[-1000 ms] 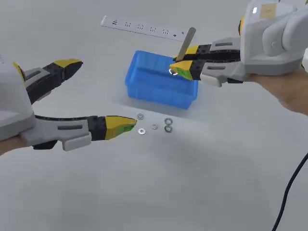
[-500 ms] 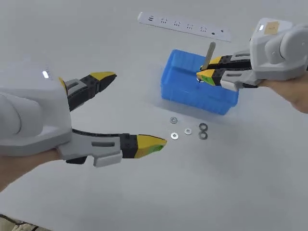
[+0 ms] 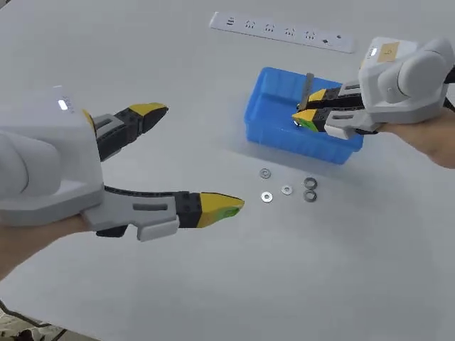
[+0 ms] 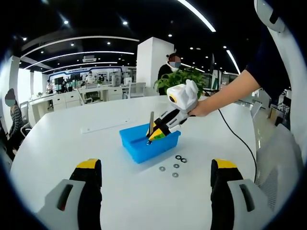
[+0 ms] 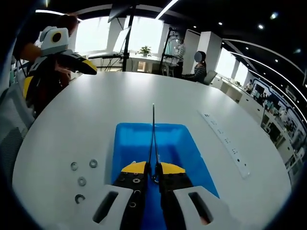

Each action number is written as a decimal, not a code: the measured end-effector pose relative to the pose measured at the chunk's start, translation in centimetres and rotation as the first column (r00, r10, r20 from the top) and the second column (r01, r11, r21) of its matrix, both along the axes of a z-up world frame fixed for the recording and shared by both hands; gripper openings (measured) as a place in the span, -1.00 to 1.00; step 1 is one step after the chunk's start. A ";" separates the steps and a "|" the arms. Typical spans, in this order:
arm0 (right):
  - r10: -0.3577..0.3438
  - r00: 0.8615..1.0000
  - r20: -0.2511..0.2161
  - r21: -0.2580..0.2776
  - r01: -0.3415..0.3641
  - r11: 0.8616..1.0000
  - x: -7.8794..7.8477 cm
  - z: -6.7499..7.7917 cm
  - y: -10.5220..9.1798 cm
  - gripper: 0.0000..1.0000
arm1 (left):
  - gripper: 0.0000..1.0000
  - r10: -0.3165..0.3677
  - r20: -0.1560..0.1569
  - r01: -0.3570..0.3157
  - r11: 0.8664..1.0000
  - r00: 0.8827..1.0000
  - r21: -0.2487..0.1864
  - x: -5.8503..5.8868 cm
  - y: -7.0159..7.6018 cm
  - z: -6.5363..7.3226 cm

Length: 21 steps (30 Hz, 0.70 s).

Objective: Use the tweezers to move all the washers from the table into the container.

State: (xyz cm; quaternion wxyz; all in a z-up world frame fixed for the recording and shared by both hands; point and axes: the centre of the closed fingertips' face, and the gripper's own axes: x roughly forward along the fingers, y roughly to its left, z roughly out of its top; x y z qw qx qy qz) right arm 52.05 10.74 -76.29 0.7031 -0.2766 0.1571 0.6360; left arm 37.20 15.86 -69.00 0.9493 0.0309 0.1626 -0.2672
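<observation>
Washers (image 3: 286, 190) lay loose on the table (image 3: 213, 284), well off its edges and just beside the container (image 3: 291, 145), in the head view. In the left gripper view, your left gripper (image 4: 156, 165) gaped wide, empty. In the right gripper view, your right gripper (image 5: 152, 167) pinched the tweezers (image 5: 153, 139) over the container. This was likely the drop, with a fine pick needed next.

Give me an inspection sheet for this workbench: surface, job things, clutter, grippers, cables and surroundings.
Surface: white table, smooth and plain.
Job's things: blue container; loose washers clustered on the table in front of it; tweezers standing nearly upright over the container.
Clutter: white power strip lying behind the container.
Grippers: left hand-held gripper open, holding nothing; right hand-held gripper shut on the tweezers above the container.
Cables: a dark cable running across the table near the person's arm.
Surroundings: open office with desks, a plant and people in the background.
</observation>
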 end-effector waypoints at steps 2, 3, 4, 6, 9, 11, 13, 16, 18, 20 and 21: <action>-0.007 1.000 -0.003 0.006 0.007 1.000 0.2 0.2 0.1 -0.81 | 0.99 -0.002 0.000 0.002 1.000 1.000 0.003 0.0 0.0 0.1; -0.009 1.000 -0.008 0.008 0.009 1.000 0.2 0.2 0.2 -0.81 | 0.99 -0.002 -0.001 0.002 1.000 1.000 0.002 0.0 0.0 0.1; -0.009 1.000 -0.008 0.009 0.009 1.000 0.1 0.2 0.2 -0.80 | 0.99 -0.003 -0.001 0.003 1.000 1.000 0.003 0.0 0.1 0.1; -0.012 1.000 -0.005 0.010 0.012 1.000 0.2 0.3 0.1 -0.80 | 0.99 -0.006 -0.004 0.006 1.000 1.000 0.010 -0.1 0.1 0.0; -0.017 1.000 -0.005 0.010 0.017 1.000 0.3 0.4 0.0 -0.80 | 0.99 -0.010 -0.008 0.010 1.000 1.000 0.015 -0.3 0.0 0.0; -0.020 1.000 -0.006 0.011 0.020 1.000 0.3 0.4 -0.1 -0.80 | 0.99 -0.011 -0.012 0.011 1.000 1.000 0.016 -0.3 0.0 -0.1; -0.025 1.000 -0.009 0.018 0.025 1.000 0.3 0.7 -0.3 -0.81 | 0.99 -0.015 -0.012 0.015 1.000 1.000 0.016 -0.3 -0.1 -0.1; -0.026 1.000 -0.004 0.026 0.026 0.999 0.2 1.2 -0.5 -0.81 | 0.99 -0.013 0.018 0.012 0.999 1.000 0.031 0.3 -0.2 0.3; -0.021 1.000 -0.006 0.027 0.021 0.999 -0.1 1.4 -0.6 -0.81 | 0.99 -0.024 0.027 0.023 0.999 0.999 0.033 1.2 -0.4 0.5; -0.016 1.000 -0.006 0.028 0.016 0.999 -0.2 1.6 -0.8 -0.81 | 0.99 -0.046 0.050 0.045 0.999 0.998 0.023 2.6 -0.9 1.1; -0.015 1.000 -0.004 0.026 0.015 1.000 -0.3 1.6 -0.8 -0.81 | 0.99 -0.048 0.055 0.047 0.999 0.997 0.011 3.3 -1.1 1.4</action>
